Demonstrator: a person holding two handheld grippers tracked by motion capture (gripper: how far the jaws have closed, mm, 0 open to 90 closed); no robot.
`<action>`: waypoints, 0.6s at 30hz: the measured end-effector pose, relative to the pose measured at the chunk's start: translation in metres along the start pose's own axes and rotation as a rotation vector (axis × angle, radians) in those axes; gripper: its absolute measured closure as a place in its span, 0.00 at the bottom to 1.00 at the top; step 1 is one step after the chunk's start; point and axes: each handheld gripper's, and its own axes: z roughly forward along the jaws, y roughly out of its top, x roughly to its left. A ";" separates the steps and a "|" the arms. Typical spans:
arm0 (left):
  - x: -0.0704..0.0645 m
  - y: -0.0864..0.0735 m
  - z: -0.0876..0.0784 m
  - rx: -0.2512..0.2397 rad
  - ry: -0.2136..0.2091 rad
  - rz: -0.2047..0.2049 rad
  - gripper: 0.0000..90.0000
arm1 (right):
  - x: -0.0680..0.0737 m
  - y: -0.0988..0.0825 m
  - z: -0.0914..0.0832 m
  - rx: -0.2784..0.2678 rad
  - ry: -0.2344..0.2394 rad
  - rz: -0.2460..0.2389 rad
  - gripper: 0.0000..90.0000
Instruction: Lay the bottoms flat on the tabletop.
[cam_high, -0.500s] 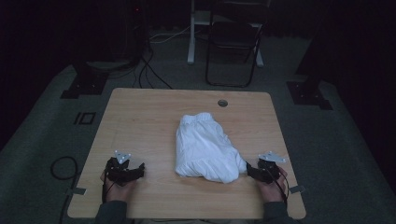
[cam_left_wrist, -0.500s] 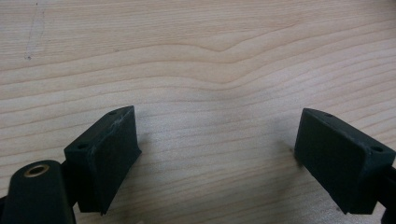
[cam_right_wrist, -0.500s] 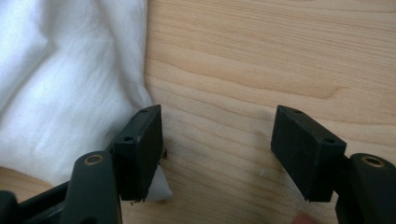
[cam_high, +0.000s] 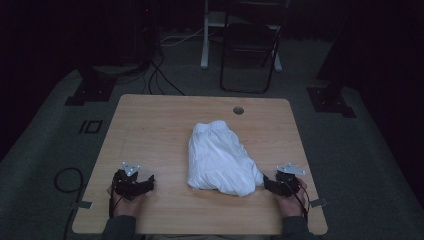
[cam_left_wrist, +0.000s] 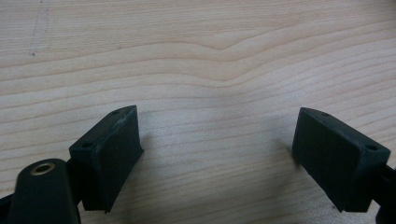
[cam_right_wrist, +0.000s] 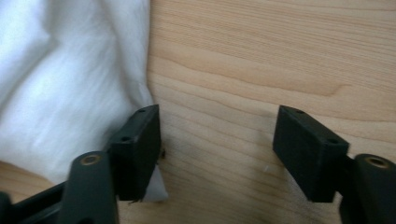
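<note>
Centrally, white cloth on table (bunched), right tool agape beside it.

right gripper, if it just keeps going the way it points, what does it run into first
Probably the white cloth. The right gripper is open, its one jaw already against the cloth's edge, with bare wooden table ahead between the jaws. Depth is unclear, so it may only graze the cloth.

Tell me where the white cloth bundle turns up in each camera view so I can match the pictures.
High view: white cloth bundle lies mid-table, its near corner beside the right gripper.
Left gripper view: bare wood between open jaws; the cloth is not in it.
Right gripper view: the cloth fills the left side, against the left jaw.
Shared landmark: the light wooden table.
</note>
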 end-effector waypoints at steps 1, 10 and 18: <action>0.000 0.000 0.000 0.000 0.000 0.000 0.23 | 0.000 0.000 0.000 0.000 0.000 0.000 0.38; -0.001 -0.002 -0.004 -0.025 -0.018 0.015 0.38 | 0.002 0.000 -0.001 -0.001 -0.003 0.005 0.40; -0.006 -0.004 -0.006 -0.030 -0.048 0.041 0.47 | 0.001 -0.001 -0.007 -0.038 0.017 0.007 0.56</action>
